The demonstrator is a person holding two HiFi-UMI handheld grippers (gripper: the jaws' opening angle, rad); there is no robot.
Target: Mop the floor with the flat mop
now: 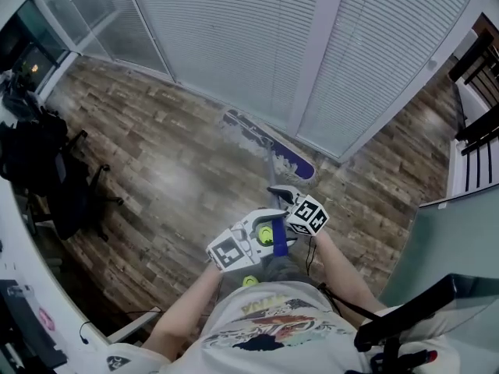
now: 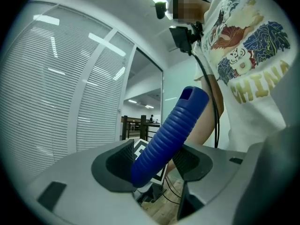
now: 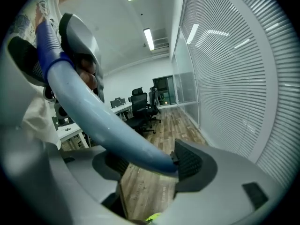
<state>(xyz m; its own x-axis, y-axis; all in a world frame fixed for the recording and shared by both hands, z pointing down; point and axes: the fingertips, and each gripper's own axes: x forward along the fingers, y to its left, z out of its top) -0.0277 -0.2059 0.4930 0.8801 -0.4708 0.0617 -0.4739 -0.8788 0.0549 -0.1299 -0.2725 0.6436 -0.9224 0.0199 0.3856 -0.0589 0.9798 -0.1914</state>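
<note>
1. The left hand-held gripper (image 2: 154,165) is clamped on the blue ribbed grip (image 2: 165,134) at the top end of the flat mop (image 1: 269,144). Its jaws stand fairly wide apart only because the thick grip fills the gap between them.
2. The right hand-held gripper (image 3: 149,165) is closed on the pale pole (image 3: 101,121) just below that grip. The pole lies across the gap and bears on the right-hand pad. In the head view this gripper sits just beyond the left one, and both are close in front of the person (image 1: 273,326).
3. From the two grips the pole runs away from the person and down to the mop head (image 1: 269,144). The head lies flat on the floor (image 1: 156,185) at the far side, its long edge along the foot of the blinds (image 1: 249,45).
4. Mopping looks under way rather than starting or ending. Both grips are set and the head is down on the planks, working the far strip beside the wall.
5. How much is already done cannot be read. A paler sheen on the middle planks may be damp or only glare.
6. Much seems left: the broad stretch on the left toward the office chair (image 1: 58,185) and the counter (image 1: 23,263), the narrower strip on the right, and the near planks at the person's feet.
</note>
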